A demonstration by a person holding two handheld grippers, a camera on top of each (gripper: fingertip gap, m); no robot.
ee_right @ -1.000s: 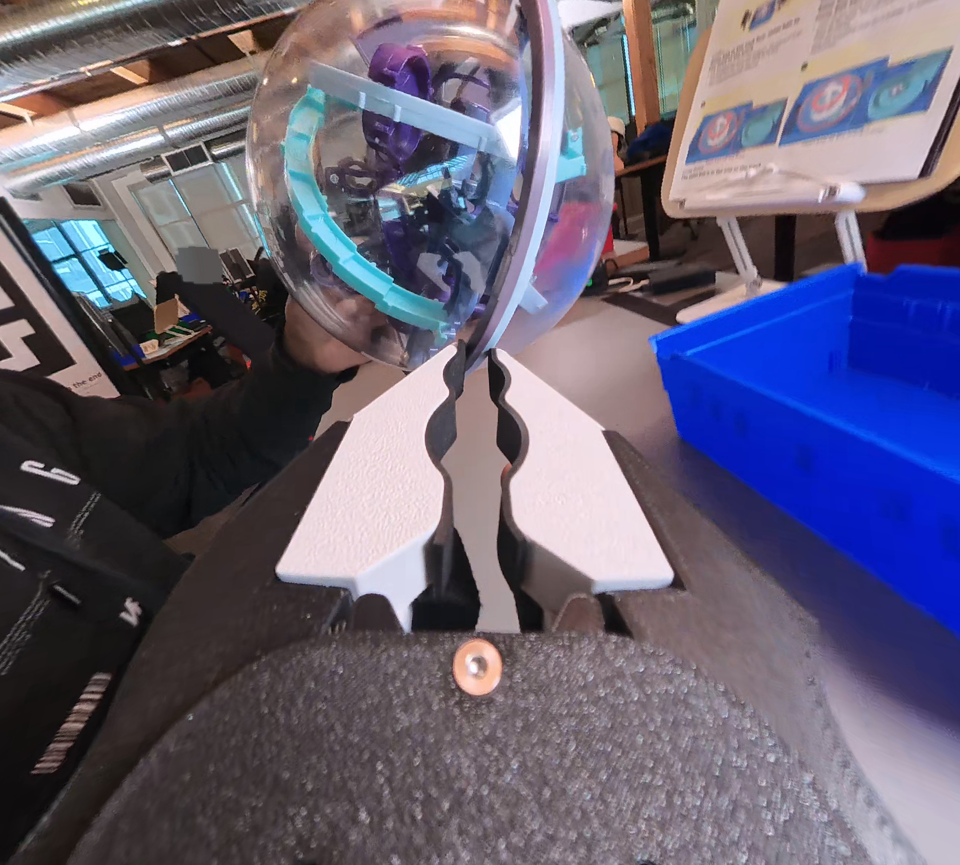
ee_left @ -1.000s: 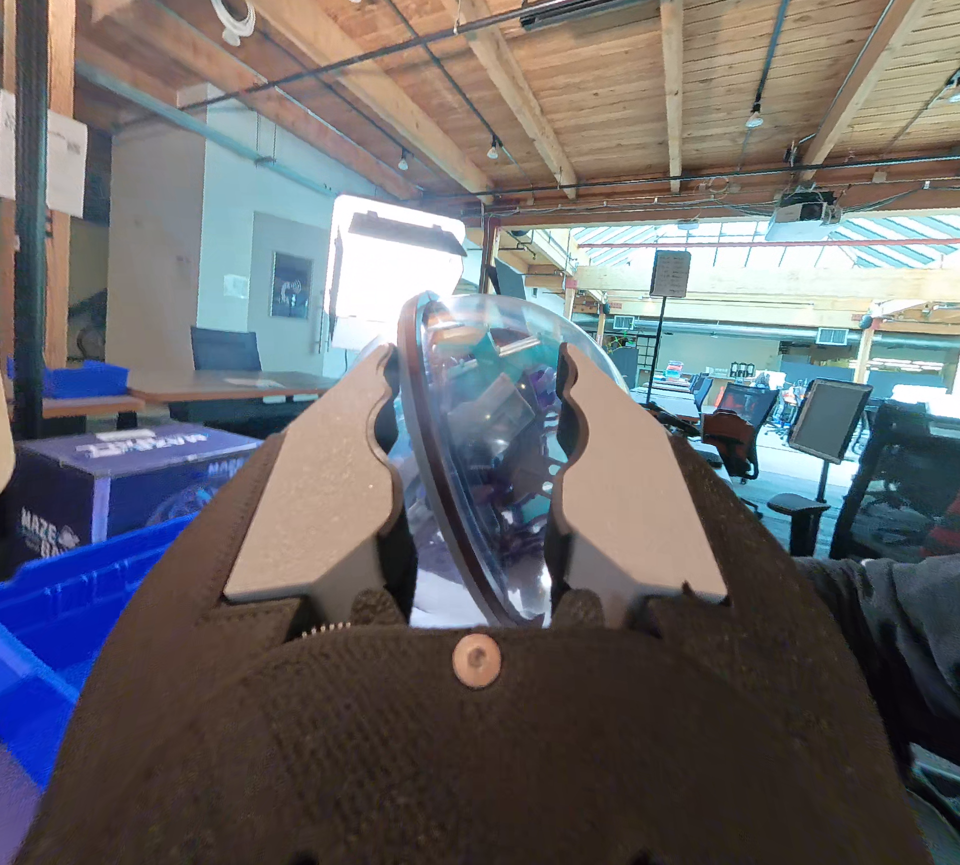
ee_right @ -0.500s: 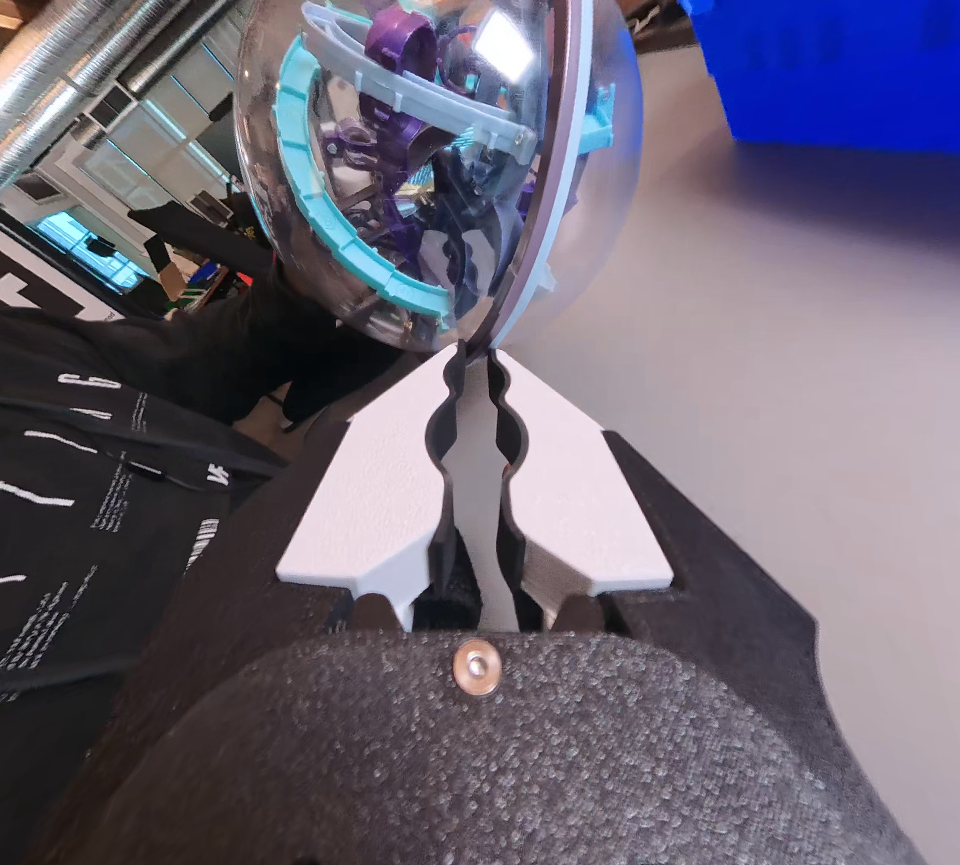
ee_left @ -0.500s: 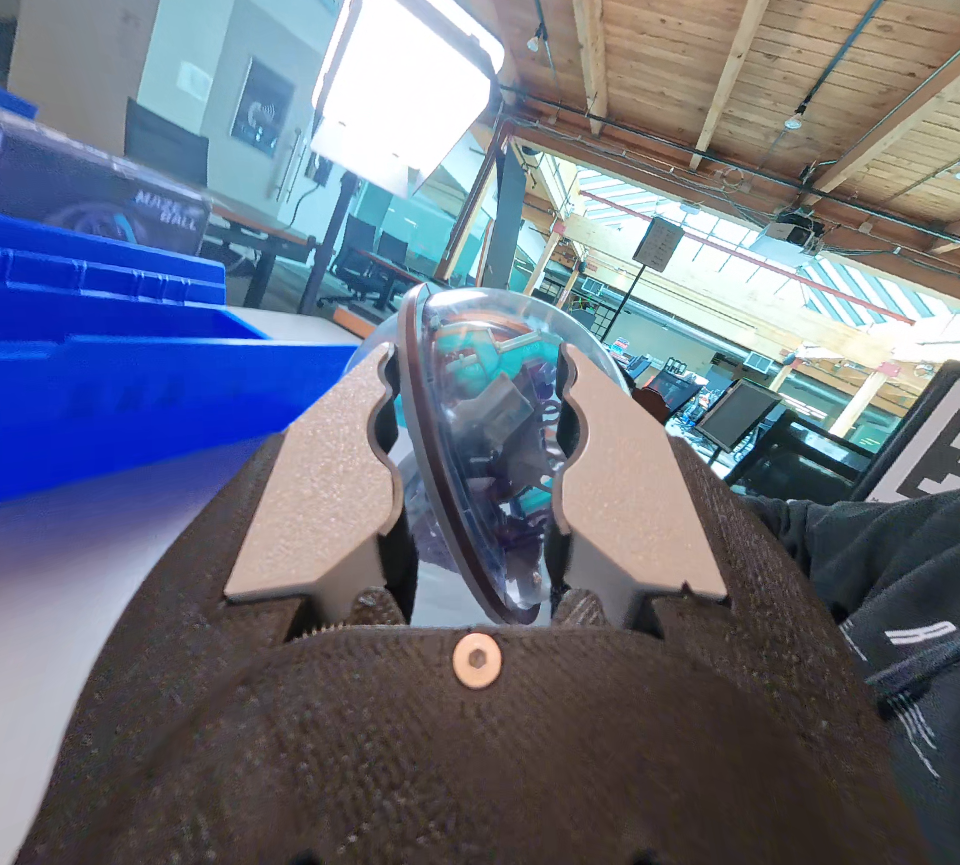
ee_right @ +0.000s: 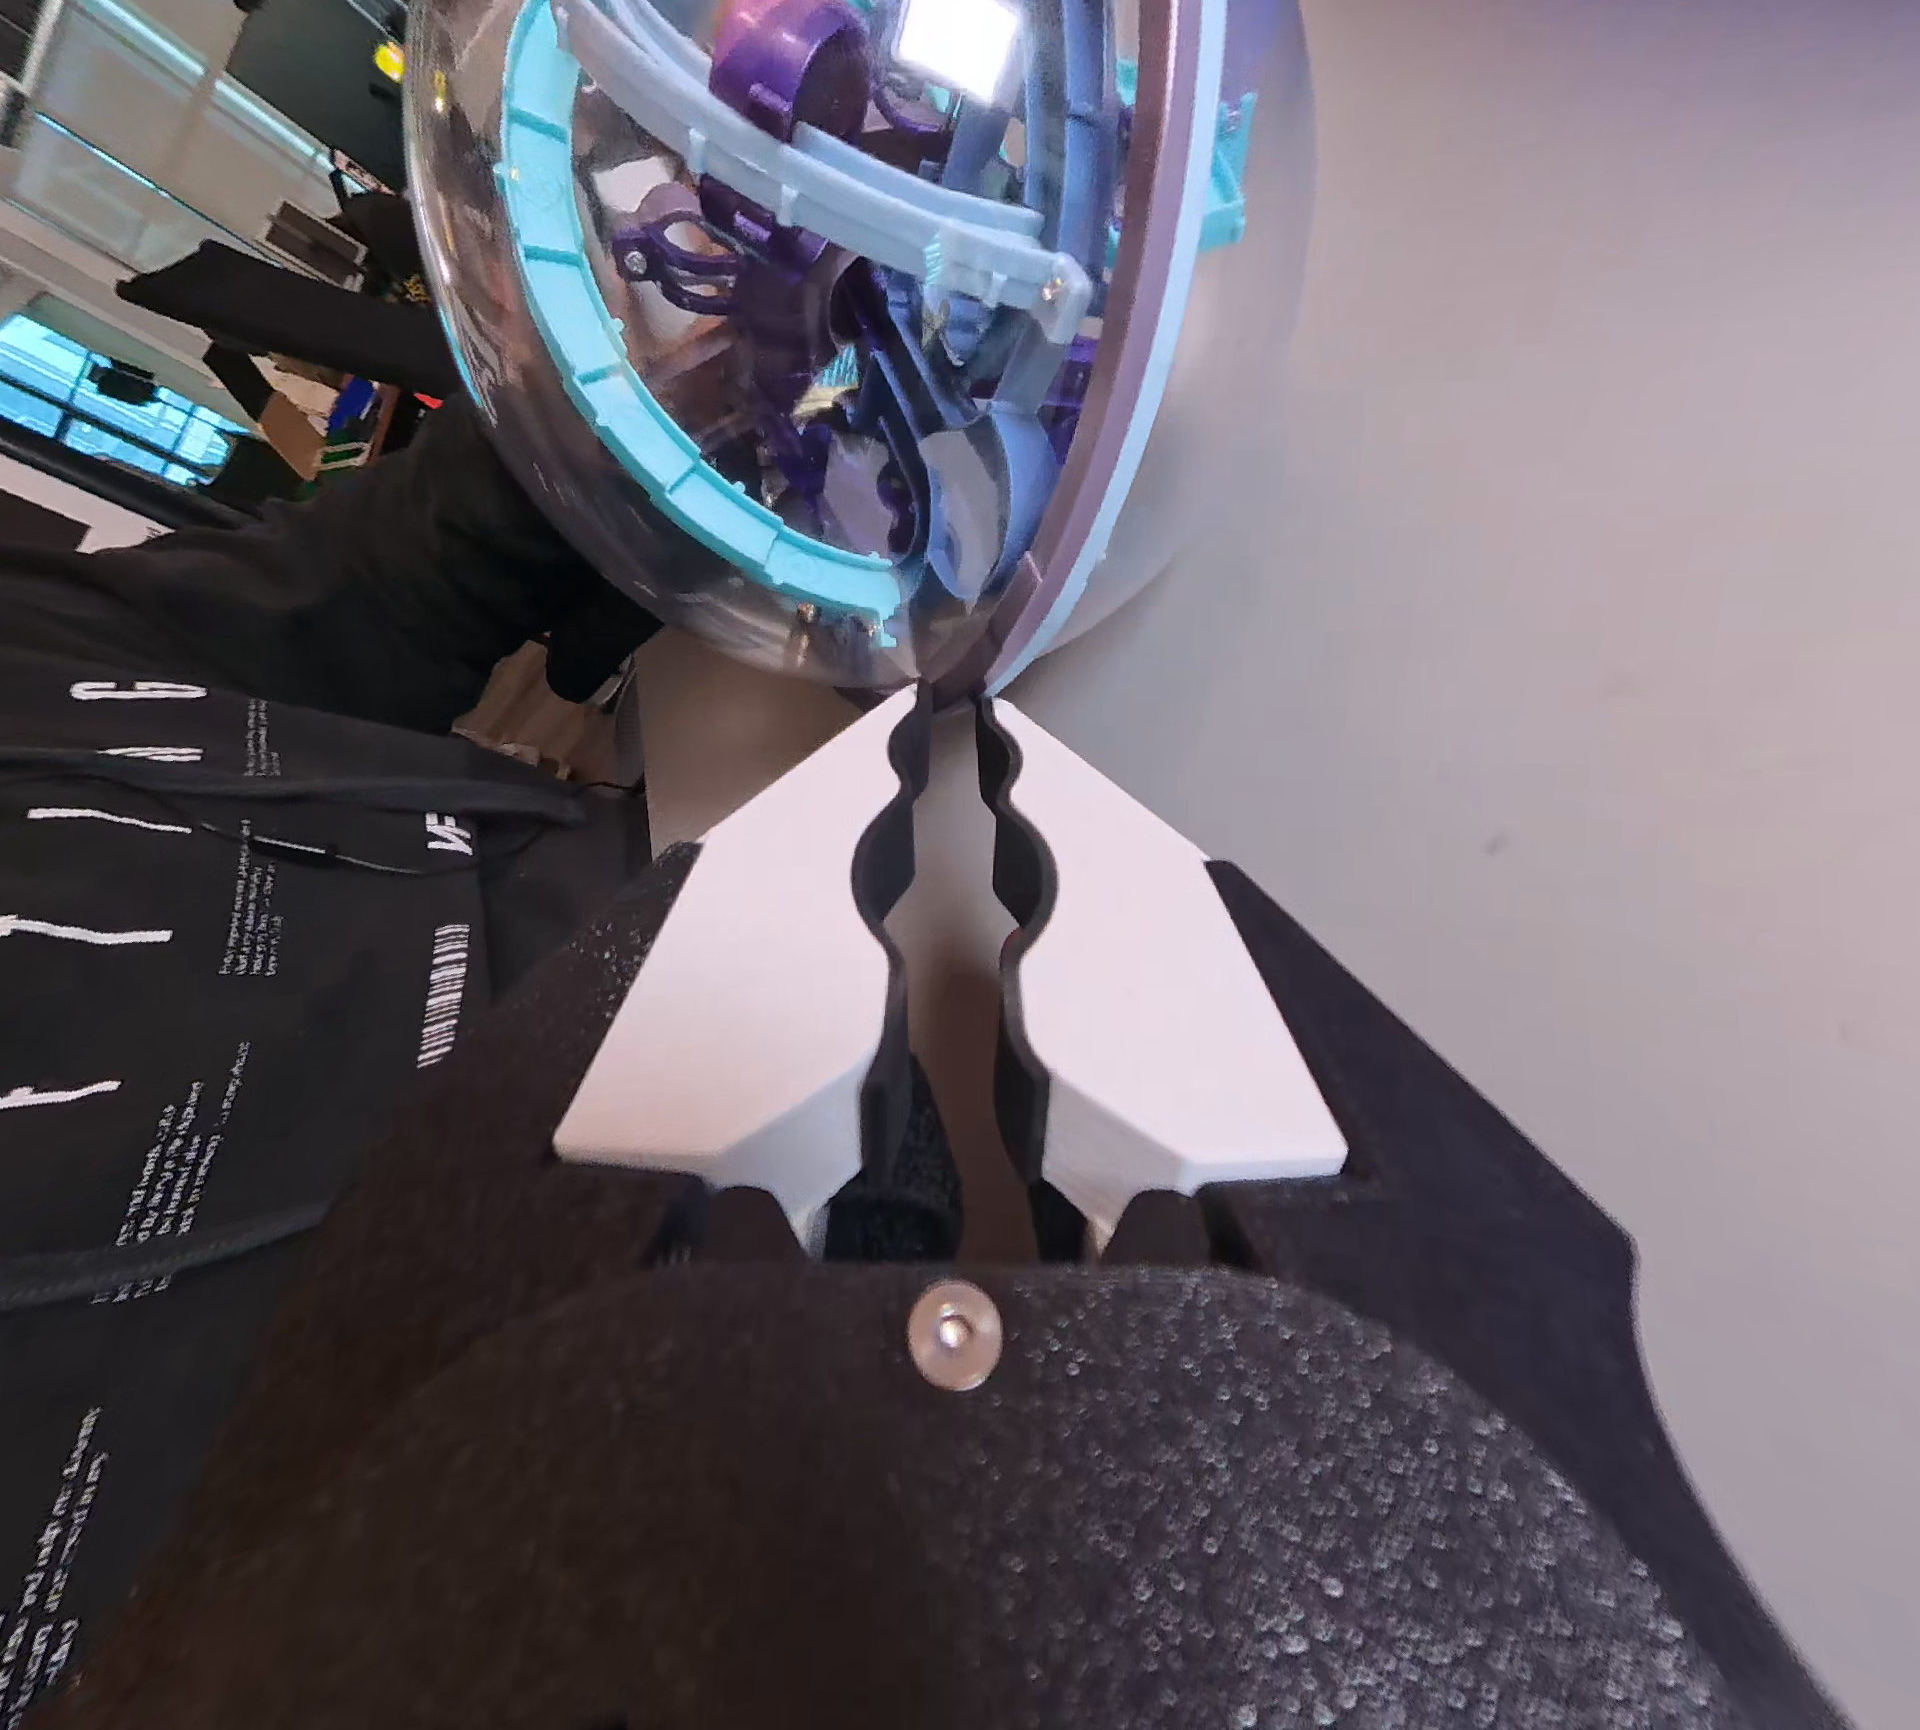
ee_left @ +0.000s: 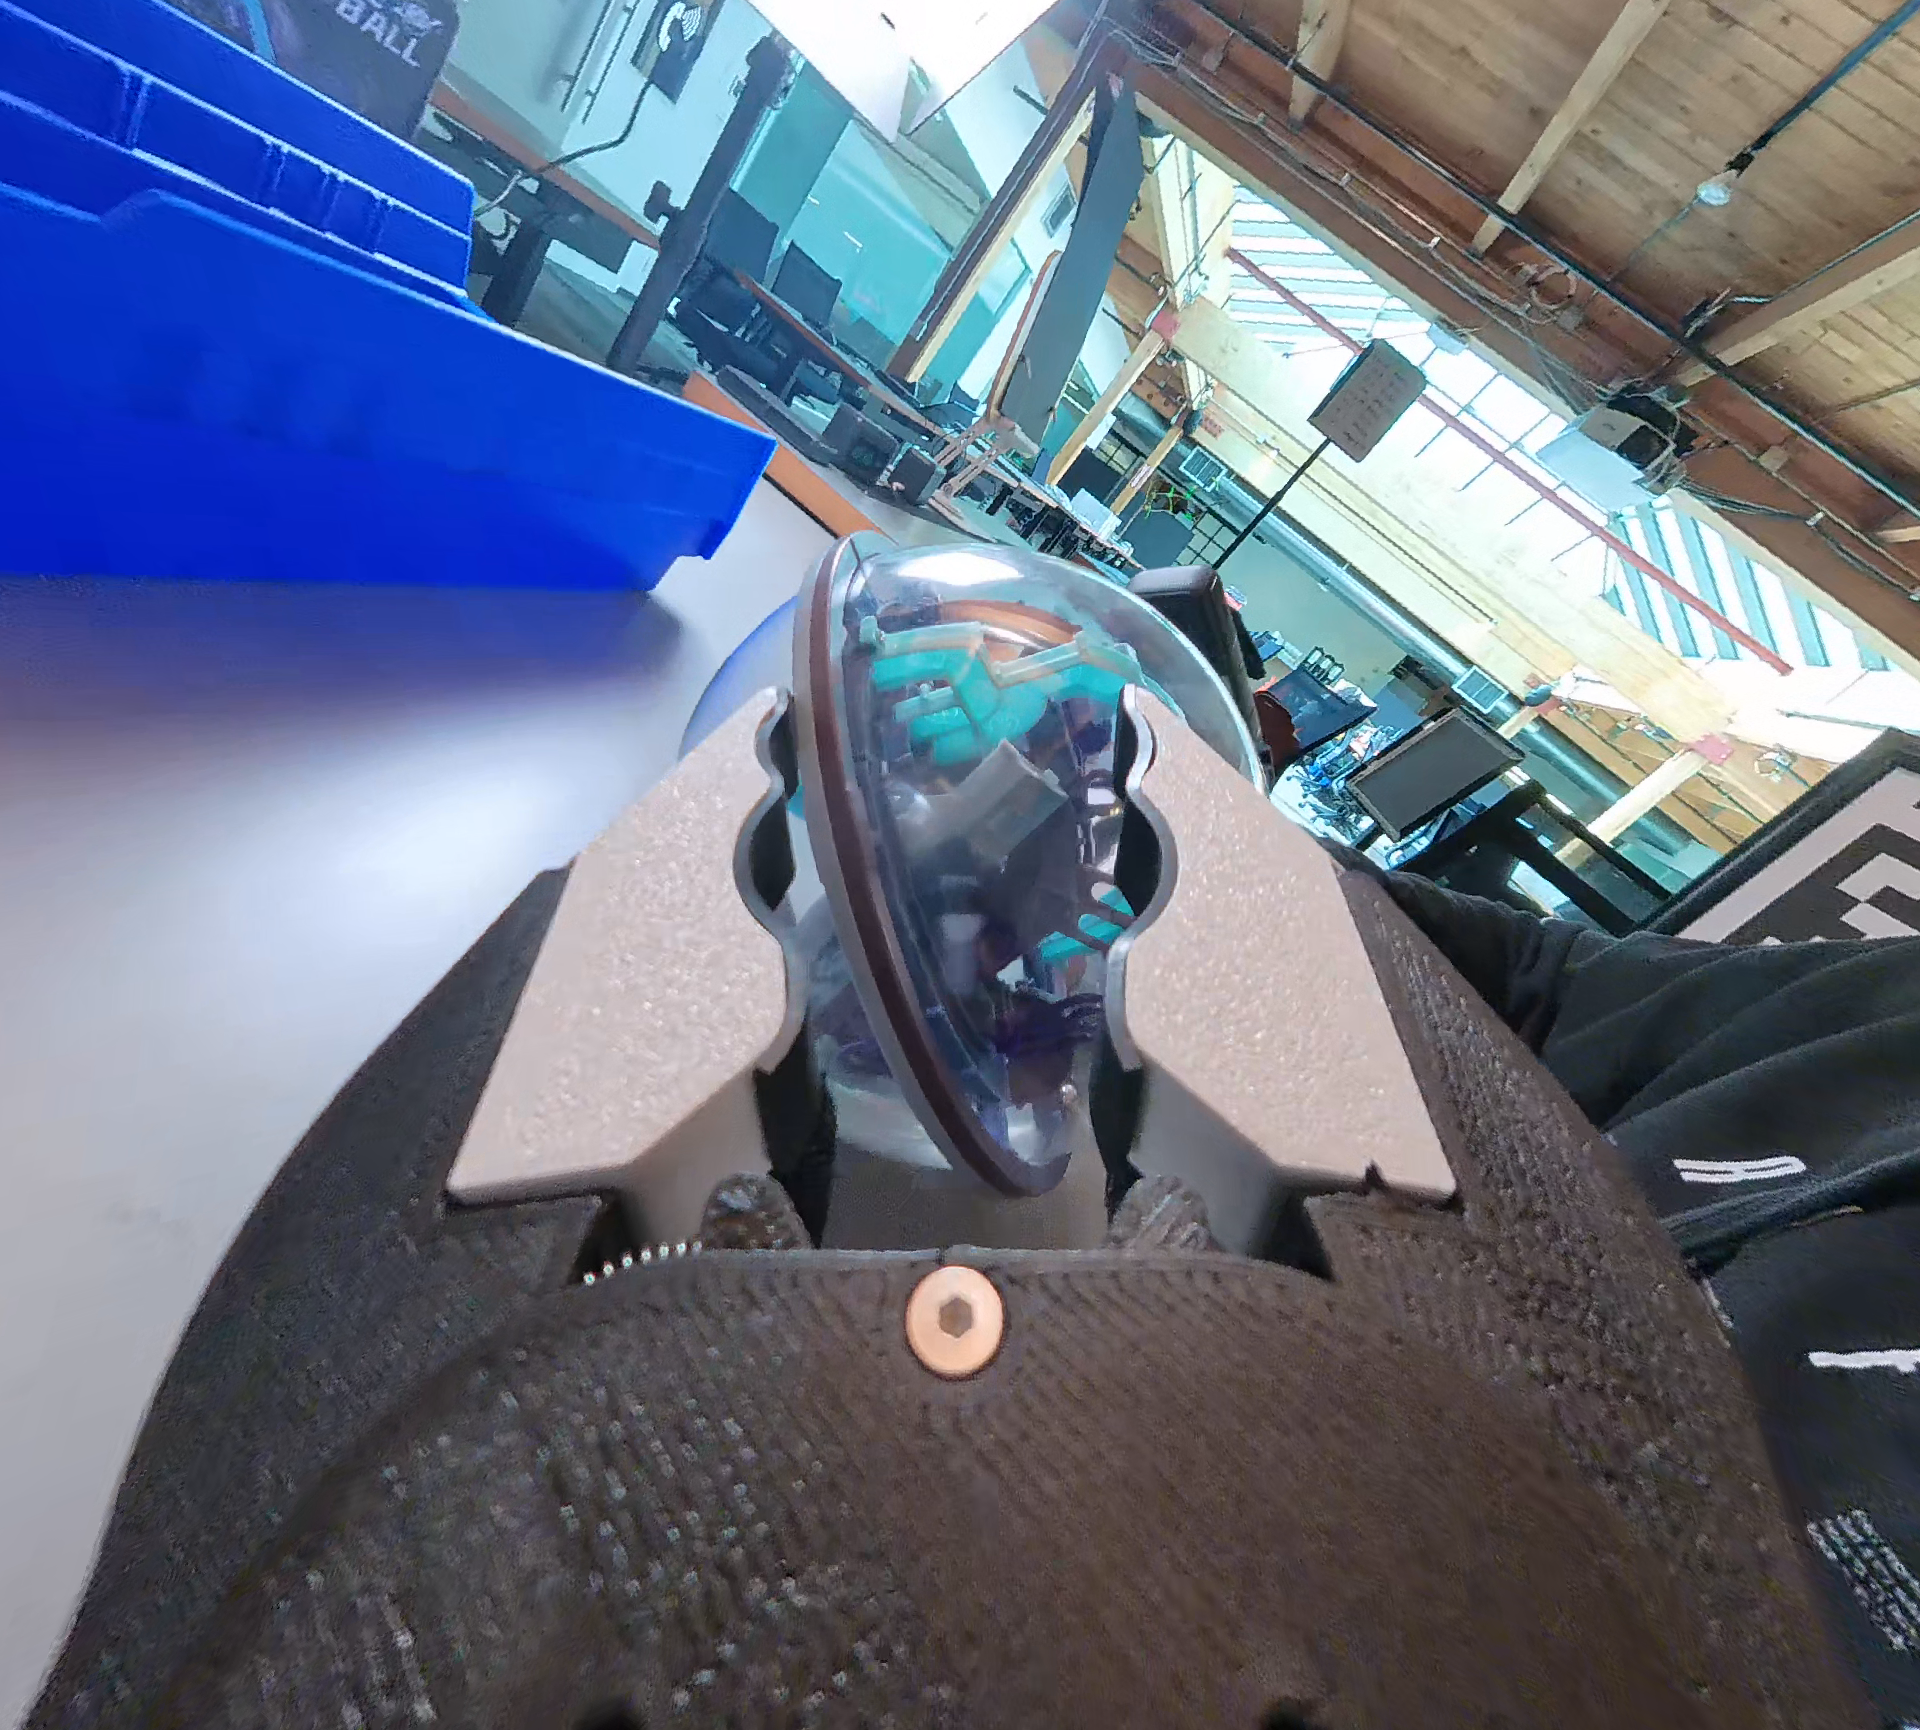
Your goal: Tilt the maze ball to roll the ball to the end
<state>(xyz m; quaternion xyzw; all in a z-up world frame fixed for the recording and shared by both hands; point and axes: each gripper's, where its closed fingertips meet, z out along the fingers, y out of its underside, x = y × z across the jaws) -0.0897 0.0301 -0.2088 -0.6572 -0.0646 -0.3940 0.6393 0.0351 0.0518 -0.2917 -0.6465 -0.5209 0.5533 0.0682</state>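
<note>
A clear plastic maze ball (ee_right: 831, 246), rigid, smooth and probably slippery, fills the upper centre of the frame, with the left claw (ee_left: 951, 745) clamped across its dome and the right claw (ee_right: 948, 695) pinching its raised seam rim, the surest hold.

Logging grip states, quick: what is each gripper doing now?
Left gripper: shut on the maze ball.
Right gripper: shut on the maze ball's equator rim.
</note>
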